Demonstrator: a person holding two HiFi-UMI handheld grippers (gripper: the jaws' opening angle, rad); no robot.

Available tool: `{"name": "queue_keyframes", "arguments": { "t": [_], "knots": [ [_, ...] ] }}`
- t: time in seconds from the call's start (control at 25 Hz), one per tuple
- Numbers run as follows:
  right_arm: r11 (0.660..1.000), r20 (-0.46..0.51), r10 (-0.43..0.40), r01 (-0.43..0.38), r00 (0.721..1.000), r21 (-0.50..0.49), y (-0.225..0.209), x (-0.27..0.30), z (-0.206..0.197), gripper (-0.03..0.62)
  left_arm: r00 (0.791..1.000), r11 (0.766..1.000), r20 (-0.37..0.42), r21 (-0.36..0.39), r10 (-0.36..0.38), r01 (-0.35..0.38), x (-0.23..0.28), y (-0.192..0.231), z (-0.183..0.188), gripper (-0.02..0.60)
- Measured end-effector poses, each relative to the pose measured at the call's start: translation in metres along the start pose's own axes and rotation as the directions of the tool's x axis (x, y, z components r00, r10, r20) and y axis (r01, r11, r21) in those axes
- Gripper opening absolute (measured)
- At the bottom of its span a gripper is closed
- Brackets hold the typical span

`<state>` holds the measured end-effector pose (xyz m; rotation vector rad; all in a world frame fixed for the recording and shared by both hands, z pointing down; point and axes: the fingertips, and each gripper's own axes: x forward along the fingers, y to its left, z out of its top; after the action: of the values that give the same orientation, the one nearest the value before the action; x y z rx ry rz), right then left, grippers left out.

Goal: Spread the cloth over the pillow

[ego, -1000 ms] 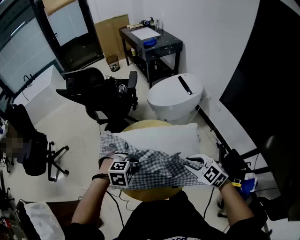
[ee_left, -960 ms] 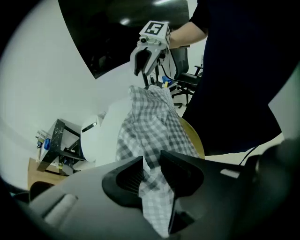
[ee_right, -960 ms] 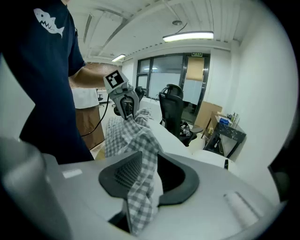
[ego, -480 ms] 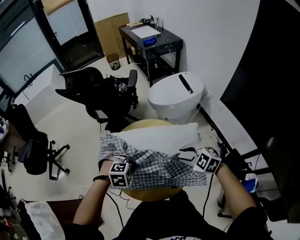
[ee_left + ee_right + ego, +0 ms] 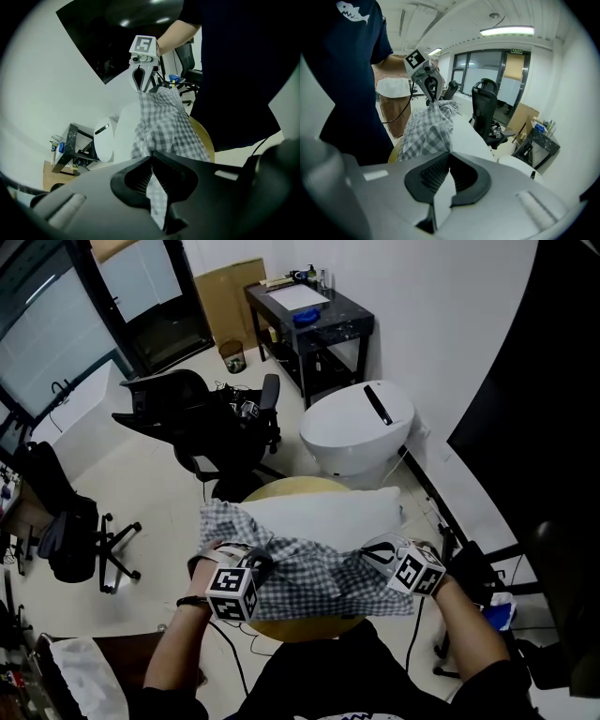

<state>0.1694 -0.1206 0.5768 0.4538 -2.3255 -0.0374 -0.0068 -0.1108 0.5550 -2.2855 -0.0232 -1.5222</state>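
A white pillow (image 5: 323, 517) lies on a round yellow table (image 5: 298, 625). A grey checked cloth (image 5: 314, 576) is bunched over the pillow's near side and stretches between my two grippers. My left gripper (image 5: 246, 557) holds the cloth's left end; its jaws have just been closing and are shut on the cloth (image 5: 157, 126). My right gripper (image 5: 370, 554) is at the cloth's right end by the pillow's corner. Its jaws have also just closed, pinching a pale fold of the cloth (image 5: 429, 131). Each gripper view shows the other gripper, the right gripper (image 5: 142, 82) and the left gripper (image 5: 430, 89), gripping the cloth's far end.
Behind the table stand a black office chair (image 5: 202, 423) and a white rounded bin (image 5: 361, 432). A black side table (image 5: 309, 324) and cardboard (image 5: 225, 296) stand by the far wall. Another chair (image 5: 66, 540) is at left, a dark panel (image 5: 534, 427) at right.
My right gripper moved left toward the pillow's corner, opened wide, then shut on the cloth's right end. The left gripper shifted slightly and lifted its end of the cloth.
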Motion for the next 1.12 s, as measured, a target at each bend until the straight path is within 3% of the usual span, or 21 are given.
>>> {"name": "queue_keyframes", "arguments": {
  "t": [0.24,0.56,0.8,1.12],
  "knots": [
    [0.988,0.001,-0.141,0.141,0.990,0.067,-0.037,-0.049,-0.016,0.011,0.998,0.996,0.005,0.053,0.067,-0.068,-0.004,0.043,0.013,0.000],
    [0.940,-0.035,-0.316,0.317,0.948,0.126,-0.100,-0.107,-0.046,0.011,0.990,0.988,0.045,0.078,0.131,-0.134,0.021,0.117,0.044,0.000],
    [0.920,-0.084,-0.367,0.374,0.927,0.115,-0.146,-0.118,-0.058,0.011,0.989,0.987,0.029,0.075,0.142,-0.143,0.049,0.166,0.053,0.000],
    [0.911,-0.152,-0.371,0.390,0.916,0.130,-0.201,-0.092,-0.084,0.011,0.991,0.991,-0.035,0.048,0.128,-0.126,0.096,0.214,0.040,0.000]
  ]
}}
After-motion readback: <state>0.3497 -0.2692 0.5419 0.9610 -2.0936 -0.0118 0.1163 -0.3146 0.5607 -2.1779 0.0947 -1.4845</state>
